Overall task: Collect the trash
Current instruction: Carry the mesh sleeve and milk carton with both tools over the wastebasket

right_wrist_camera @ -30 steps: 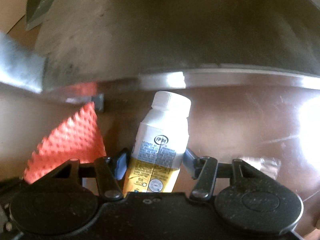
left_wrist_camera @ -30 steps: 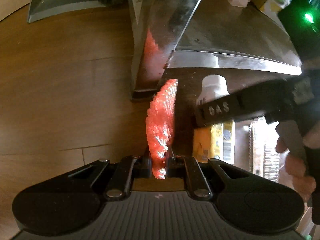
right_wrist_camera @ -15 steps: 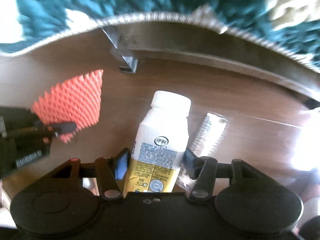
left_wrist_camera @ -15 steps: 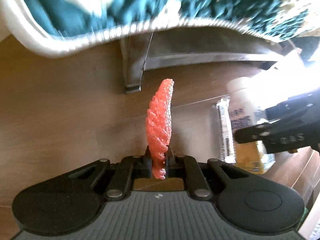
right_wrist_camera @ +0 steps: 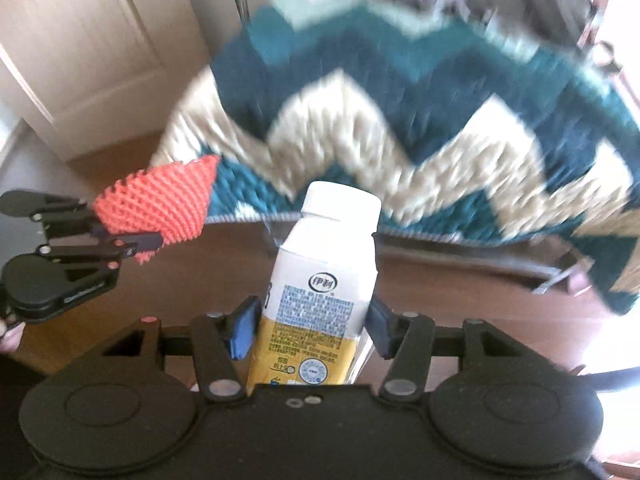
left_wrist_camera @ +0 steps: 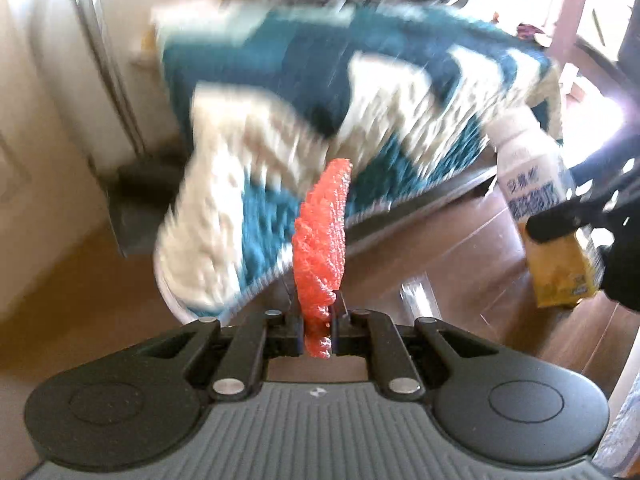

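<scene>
Now both tongs lifted above blanket (right_wrist_camera: 400,128): left tongs (left_wrist_camera: 318,330) pinching foam net (left_wrist_camera: 322,236), right tongs (right_wrist_camera: 312,328) clamping bottle (right_wrist_camera: 320,292).

Both grippers loaded, pitched down.
Left gripper (left_wrist_camera: 318,330) jaws nearly closed, pinching; right gripper (right_wrist_camera: 310,328) jaws wide, clamped.

The foam net (left_wrist_camera: 320,236) stands edge-on between the jaws of the left gripper (left_wrist_camera: 318,330), in front of a knitted blanket (left_wrist_camera: 288,120) draped over a seat. The milk bottle (right_wrist_camera: 320,292) sits upright between the jaws of the right gripper (right_wrist_camera: 310,326), to the right of the foam net. Below both lies the wooden floor (left_wrist_camera: 460,248). A door (right_wrist_camera: 80,52) stands behind the blanket, to its left.
</scene>
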Available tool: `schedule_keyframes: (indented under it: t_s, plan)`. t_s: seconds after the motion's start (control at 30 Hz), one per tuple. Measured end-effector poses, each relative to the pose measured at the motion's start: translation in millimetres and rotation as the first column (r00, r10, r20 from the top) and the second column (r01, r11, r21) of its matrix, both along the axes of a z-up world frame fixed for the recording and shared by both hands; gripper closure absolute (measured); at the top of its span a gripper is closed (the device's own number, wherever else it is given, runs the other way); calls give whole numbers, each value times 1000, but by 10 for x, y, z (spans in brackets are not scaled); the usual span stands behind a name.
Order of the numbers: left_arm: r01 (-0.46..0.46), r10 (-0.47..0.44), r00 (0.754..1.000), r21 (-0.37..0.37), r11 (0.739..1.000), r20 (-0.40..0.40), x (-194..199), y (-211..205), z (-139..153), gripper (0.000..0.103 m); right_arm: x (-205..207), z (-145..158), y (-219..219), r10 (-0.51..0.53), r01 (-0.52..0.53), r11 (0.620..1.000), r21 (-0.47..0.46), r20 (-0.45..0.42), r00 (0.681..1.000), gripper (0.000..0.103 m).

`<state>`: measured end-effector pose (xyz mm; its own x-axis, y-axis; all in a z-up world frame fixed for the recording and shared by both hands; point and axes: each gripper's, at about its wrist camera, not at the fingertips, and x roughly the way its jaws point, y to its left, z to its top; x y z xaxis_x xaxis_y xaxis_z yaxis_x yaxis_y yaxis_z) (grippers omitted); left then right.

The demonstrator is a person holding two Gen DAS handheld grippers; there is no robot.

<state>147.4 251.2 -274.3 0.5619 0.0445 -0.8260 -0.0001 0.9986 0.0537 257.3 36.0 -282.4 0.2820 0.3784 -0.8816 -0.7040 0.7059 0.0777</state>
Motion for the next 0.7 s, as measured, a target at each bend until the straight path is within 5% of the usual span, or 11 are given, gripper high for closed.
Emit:
schedule_keyframes:
  t_s: [0.2,0.7]
  plan:
    - [53,-69,992,149,987,109,22,-275,816,92,-199,826,-415,5,-9,999,31,124,992,48]
    - [127,-167,927,139,982,335,308,-1619,2523,92,-327,2262,-1791,-141,84,983,165,374,917,48]
